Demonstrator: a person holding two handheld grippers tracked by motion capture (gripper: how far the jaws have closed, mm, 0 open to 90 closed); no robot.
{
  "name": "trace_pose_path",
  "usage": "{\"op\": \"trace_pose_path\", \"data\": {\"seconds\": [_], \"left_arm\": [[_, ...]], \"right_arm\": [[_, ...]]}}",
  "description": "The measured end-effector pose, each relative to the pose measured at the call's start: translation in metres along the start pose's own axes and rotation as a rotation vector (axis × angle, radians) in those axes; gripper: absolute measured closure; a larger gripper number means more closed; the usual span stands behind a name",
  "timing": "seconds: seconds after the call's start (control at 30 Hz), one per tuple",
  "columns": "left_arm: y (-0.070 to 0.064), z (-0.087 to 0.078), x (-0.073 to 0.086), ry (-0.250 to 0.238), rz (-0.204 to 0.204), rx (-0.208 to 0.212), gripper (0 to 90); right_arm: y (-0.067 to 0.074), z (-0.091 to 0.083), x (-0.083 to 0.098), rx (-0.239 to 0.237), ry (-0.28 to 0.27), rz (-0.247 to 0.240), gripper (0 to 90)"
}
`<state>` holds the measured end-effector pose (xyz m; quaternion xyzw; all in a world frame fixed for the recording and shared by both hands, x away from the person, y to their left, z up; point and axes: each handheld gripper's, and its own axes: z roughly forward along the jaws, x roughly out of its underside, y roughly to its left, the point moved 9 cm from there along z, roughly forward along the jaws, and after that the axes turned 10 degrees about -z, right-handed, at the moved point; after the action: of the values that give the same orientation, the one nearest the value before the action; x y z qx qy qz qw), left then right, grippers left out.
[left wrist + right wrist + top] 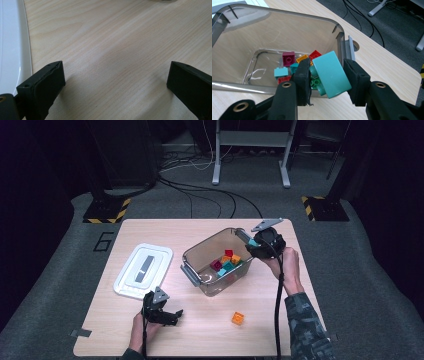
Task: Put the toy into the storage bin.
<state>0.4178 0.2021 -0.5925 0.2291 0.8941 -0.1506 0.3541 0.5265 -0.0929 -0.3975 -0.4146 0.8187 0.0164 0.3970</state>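
High view, nearest first: left gripper [169,314] rests low on the tabletop [210,330] with fingers [43,86] spread apart over bare wood; farther off, right gripper [325,75] has its fingers clamped on a teal block [332,72] above the clear bin's [200,265] rim.

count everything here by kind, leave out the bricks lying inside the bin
clear plastic bin: 1
white plastic lid: 1
toy bricks: 2, the orange toy brick on the table and the teal toy brick clamped in the right gripper
grippers: 2, counting the open left gripper
total: 6
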Motion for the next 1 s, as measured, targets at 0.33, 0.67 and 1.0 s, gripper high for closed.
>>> {"op": "trace_pose_path", "data": {"seconds": [0.33,0.67,1.0], "left_arm": [[0.000,0.000,0.000,0.000,0.000,0.000,1.5],[0.000,0.000,0.000,0.003,0.000,-0.001,1.5],[0.000,0.000,0.000,0.000,0.001,0.001,1.5]], "right_arm": [[0.000,0.026,-0.008,-0.030,0.014,0.003,58.1],[0.002,0.050,-0.010,-0.061,0.029,0.019,57.6],[0.003,0.046,-0.013,-0.043,0.008,0.041,20.4]]}}
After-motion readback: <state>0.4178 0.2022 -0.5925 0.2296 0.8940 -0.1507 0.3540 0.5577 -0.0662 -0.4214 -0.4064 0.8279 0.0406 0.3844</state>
